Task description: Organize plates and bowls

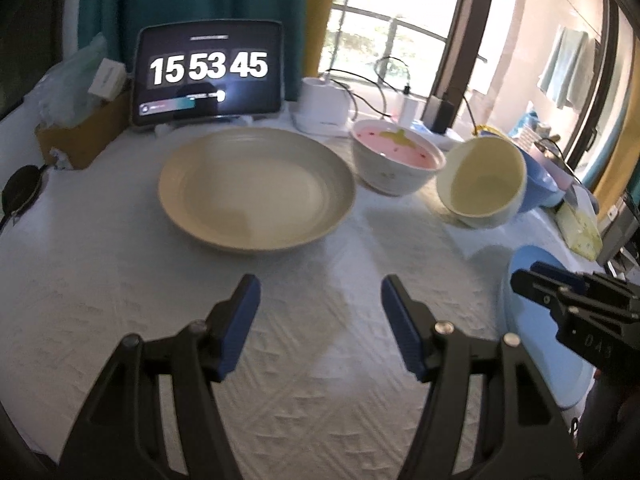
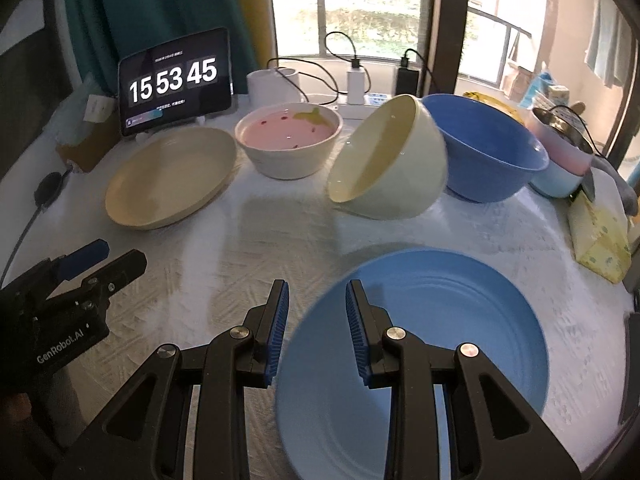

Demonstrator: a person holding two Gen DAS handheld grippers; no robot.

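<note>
Blue plate (image 2: 420, 340) under tilted, parted right fingers (image 2: 356, 312)

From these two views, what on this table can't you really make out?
- Pale blue round plate, left wrist view: its right side is hidden behind the right gripper and cut by the frame edge.
- Deep blue plastic bowl, left wrist view: mostly hidden behind the tilted cream ceramic bowl.
- Small text on the dark tablet screen, right wrist view: too small to read.
</note>
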